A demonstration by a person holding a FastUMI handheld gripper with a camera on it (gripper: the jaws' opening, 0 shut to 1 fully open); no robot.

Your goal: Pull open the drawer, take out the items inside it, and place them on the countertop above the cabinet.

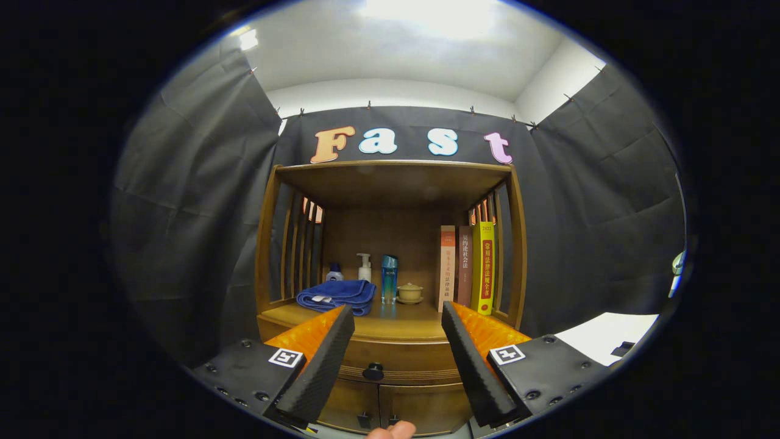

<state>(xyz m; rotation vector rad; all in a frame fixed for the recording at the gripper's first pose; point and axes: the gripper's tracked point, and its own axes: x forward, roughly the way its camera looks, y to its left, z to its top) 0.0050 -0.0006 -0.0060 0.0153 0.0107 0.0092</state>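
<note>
A wooden cabinet (390,244) stands ahead against the booth wall. Its drawer (396,361) is closed, with a dark round knob (373,371) on the front. The knob sits low between my two fingers, still some way beyond them. My gripper (397,322) is open, with nothing between the fingers (323,360). The countertop (402,326) lies above the drawer, inside the open shelf. The drawer's contents are hidden.
On the countertop sit a folded blue towel (336,296), a small blue bottle (334,272), a white pump bottle (364,267), a teal bottle (389,278), a lidded cup (409,292) and upright books (469,268). Two small doors (384,410) lie below the drawer. A fingertip (393,431) shows lowest.
</note>
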